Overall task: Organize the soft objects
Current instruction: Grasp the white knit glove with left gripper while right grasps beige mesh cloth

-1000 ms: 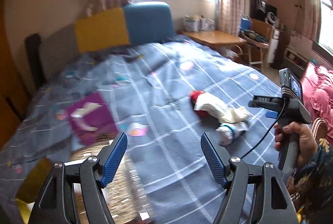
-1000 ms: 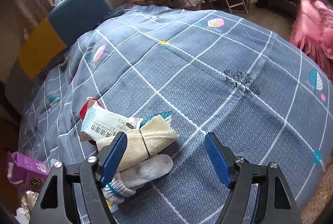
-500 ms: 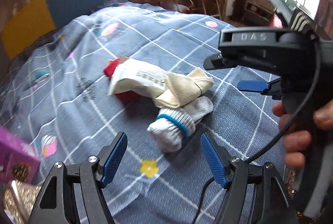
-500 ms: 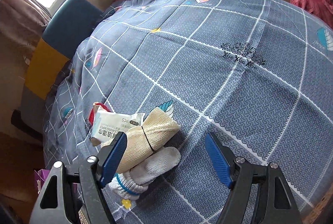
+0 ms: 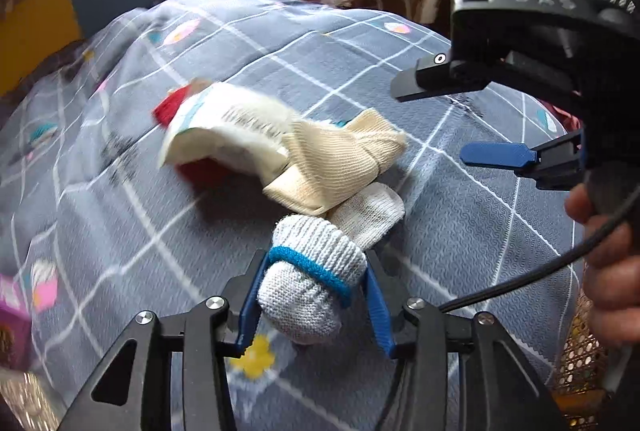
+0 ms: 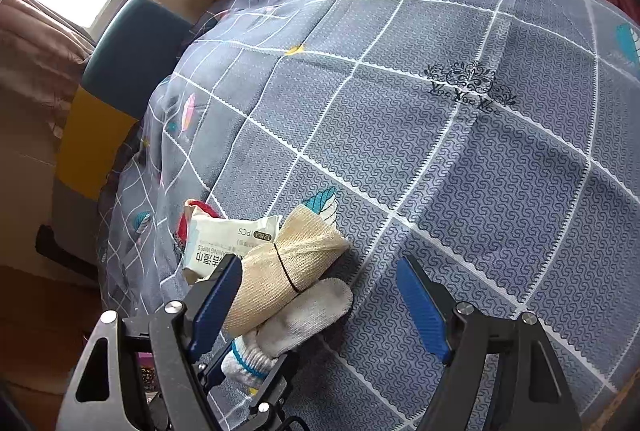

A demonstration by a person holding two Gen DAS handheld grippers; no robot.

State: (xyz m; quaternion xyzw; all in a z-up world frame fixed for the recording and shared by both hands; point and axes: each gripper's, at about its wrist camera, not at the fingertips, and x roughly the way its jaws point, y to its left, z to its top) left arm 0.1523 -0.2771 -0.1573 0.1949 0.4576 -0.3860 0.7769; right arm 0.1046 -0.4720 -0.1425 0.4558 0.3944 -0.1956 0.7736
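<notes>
My left gripper (image 5: 316, 305) is closing on the glove roll (image 5: 320, 271), whose length runs straight ahead between my jaws.

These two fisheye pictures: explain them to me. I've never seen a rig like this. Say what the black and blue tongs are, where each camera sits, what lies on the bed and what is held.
There is no robot here. A person holds a two-finger gripper in each hand, with a camera on each that looks along its fingers.

In the left camera's view, the left gripper is closing its jaws around a rolled white glove with a blue band.

In the right camera's view, the right gripper stands open with nothing in it.

On the grey checked bedspread also lie a beige cloth bundle, a pack of wipes and something red beneath.
</notes>
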